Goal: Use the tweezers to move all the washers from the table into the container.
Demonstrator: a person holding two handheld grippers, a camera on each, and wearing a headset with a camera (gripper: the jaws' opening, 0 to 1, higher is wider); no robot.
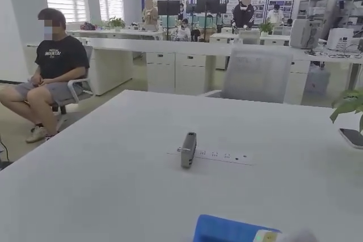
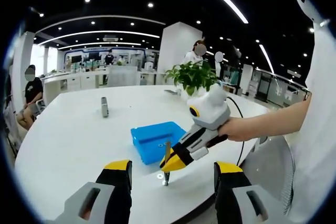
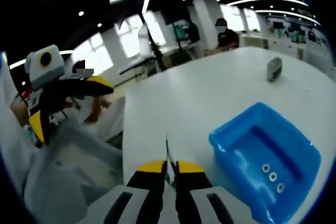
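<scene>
Pinching the tweezers (image 3: 168, 153) point-down, the right tool (image 3: 169, 169) hovers just beside the blue container (image 3: 231, 129), likely for a short carry of the washer (image 2: 160, 176) on the counter (image 2: 79, 140), while the left tool (image 3: 67, 104) hangs spread and clear.

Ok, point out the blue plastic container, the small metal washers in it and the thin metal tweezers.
blue plastic container (image 3: 226, 140): right gripper view, near left rim.
small metal washers (image 3: 273, 177): right gripper view, middle one of three.
thin metal tweezers (image 2: 166, 177): left gripper view, lower shaft near the tip.
</scene>
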